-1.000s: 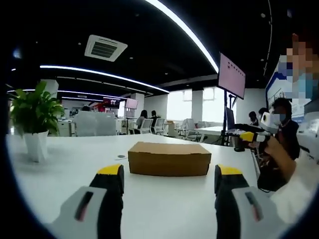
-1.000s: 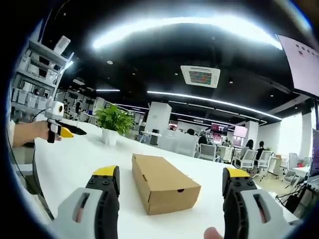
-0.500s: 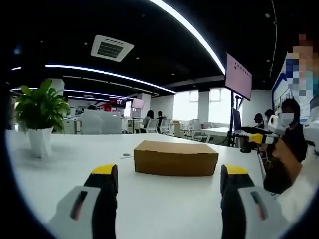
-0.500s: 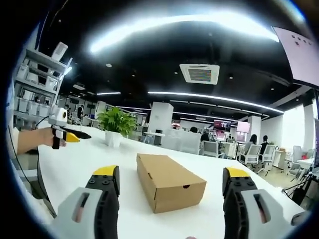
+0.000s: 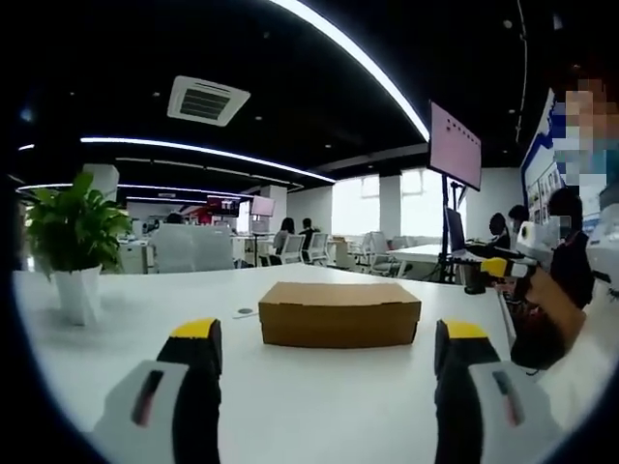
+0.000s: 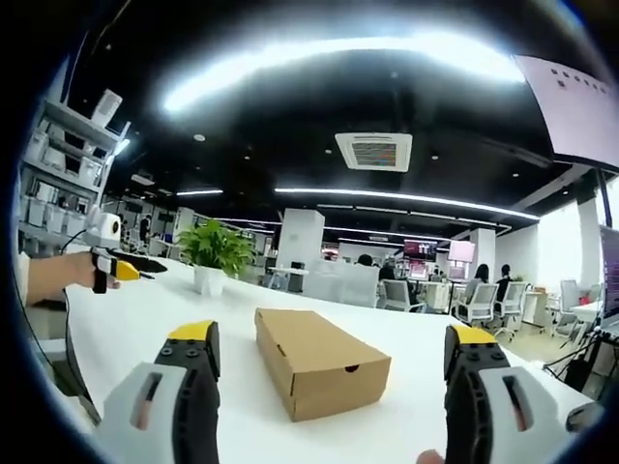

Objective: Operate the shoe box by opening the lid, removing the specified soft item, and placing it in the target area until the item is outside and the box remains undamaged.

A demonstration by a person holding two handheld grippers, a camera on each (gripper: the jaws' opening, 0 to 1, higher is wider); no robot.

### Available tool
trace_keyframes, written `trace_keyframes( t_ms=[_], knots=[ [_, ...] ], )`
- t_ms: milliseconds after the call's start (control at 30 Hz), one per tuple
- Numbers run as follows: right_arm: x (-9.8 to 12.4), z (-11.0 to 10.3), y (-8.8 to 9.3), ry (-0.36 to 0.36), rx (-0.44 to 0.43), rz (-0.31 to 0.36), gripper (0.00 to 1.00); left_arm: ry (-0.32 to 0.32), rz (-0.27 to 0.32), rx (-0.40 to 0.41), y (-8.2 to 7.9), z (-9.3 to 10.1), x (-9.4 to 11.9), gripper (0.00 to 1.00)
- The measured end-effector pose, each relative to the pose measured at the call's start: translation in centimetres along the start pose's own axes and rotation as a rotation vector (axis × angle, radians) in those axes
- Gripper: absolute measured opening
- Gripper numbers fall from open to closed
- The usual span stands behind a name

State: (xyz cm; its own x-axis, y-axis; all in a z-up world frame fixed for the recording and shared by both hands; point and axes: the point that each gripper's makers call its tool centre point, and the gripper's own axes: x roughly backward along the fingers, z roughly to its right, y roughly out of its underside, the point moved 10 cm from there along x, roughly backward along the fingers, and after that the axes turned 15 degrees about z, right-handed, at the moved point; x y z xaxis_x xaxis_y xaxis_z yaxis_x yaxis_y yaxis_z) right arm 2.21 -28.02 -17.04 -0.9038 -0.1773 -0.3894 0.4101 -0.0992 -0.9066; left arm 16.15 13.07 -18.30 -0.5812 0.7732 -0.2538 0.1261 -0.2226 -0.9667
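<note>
The shoe box (image 5: 339, 314), lid closed, is set mid-worktop (image 5: 116, 333) at twelve o'clock of both tools, left tool (image 5: 327, 362) and right tool (image 6: 334, 367) held released, ready for opening.

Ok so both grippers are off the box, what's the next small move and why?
Probably ease the right gripper toward the shoe box's near end, where the lid's thumb notch faces it. The lid is shut and both grippers' jaws stand open, short of the box.
</note>
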Motion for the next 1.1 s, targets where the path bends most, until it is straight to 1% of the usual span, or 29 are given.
trace_keyframes(
  t_ms=[67,100,133,200,267,333,400,467,533,600,667,733,767,867,933,1000,1100],
  knots=[
    [-0.1,-0.1,0.1,-0.008,0.000,-0.013,0.99,0.002,-0.012,-0.019,0.1,-0.1,-0.2,0.96],
    [-0.2,-0.2,0.2,-0.014,-0.001,-0.003,0.98,0.002,-0.018,-0.021,0.1,-0.2,-0.3,0.96],
    [-0.2,-0.3,0.1,-0.021,0.010,0.034,0.98,0.001,-0.024,-0.020,0.1,-0.5,-0.5,0.96],
    [-0.2,-0.3,0.1,-0.009,0.012,0.031,0.97,0.005,-0.033,-0.013,0.0,-0.9,-0.8,0.95],
    [-0.2,-0.4,0.2,-0.001,-0.004,0.018,0.97,0.005,-0.032,-0.008,-0.1,-1.3,-1.0,0.95],
    [-0.2,-0.4,0.3,0.000,-0.013,0.014,0.97,0.017,-0.023,-0.021,-0.2,-1.6,-1.3,0.95],
    [-0.3,-0.4,0.4,0.000,-0.017,0.013,0.97,0.021,-0.035,-0.039,-0.4,-1.9,-1.5,0.94],
    [-0.3,-0.8,0.4,-0.022,0.003,0.038,0.94,0.023,-0.048,-0.045,-0.5,-1.9,-1.5,0.91],
    [-0.4,-1.1,0.1,-0.038,0.045,0.067,0.93,0.030,-0.039,-0.053,-0.6,-2.0,-1.5,0.91],
    [-0.6,-1.2,0.2,-0.031,0.062,0.050,0.92,0.032,-0.041,-0.053,-0.6,-2.0,-1.5,0.91],
    [-0.8,-1.1,0.4,-0.034,0.074,0.007,0.88,0.034,-0.058,-0.052,-0.5,-2.1,-1.7,0.92],
    [-0.9,-1.2,0.6,-0.043,0.067,-0.023,0.85,0.057,-0.076,-0.063,-0.4,-2.1,-2.0,0.94],
    [-1.0,-1.2,0.6,-0.047,0.055,-0.025,0.84,0.070,-0.096,-0.066,-0.3,-2.2,-2.4,0.95],
    [-1.6,-1.2,0.3,-0.062,0.013,-0.014,0.84,0.087,-0.116,-0.062,-0.3,-2.5,-3.2,0.96],
    [-1.8,-1.2,-0.1,-0.053,0.007,0.007,0.84,0.097,-0.115,-0.039,-0.3,-2.6,-3.8,0.97],
    [-2.1,-1.1,-0.2,-0.051,-0.001,0.008,0.86,0.105,-0.105,-0.017,-0.3,-2.6,-4.2,0.99],
    [-2.2,-1.1,-0.3,-0.055,-0.018,0.010,0.88,0.115,-0.102,-0.016,-0.3,-2.6,-4.7,0.98]
  ],
)
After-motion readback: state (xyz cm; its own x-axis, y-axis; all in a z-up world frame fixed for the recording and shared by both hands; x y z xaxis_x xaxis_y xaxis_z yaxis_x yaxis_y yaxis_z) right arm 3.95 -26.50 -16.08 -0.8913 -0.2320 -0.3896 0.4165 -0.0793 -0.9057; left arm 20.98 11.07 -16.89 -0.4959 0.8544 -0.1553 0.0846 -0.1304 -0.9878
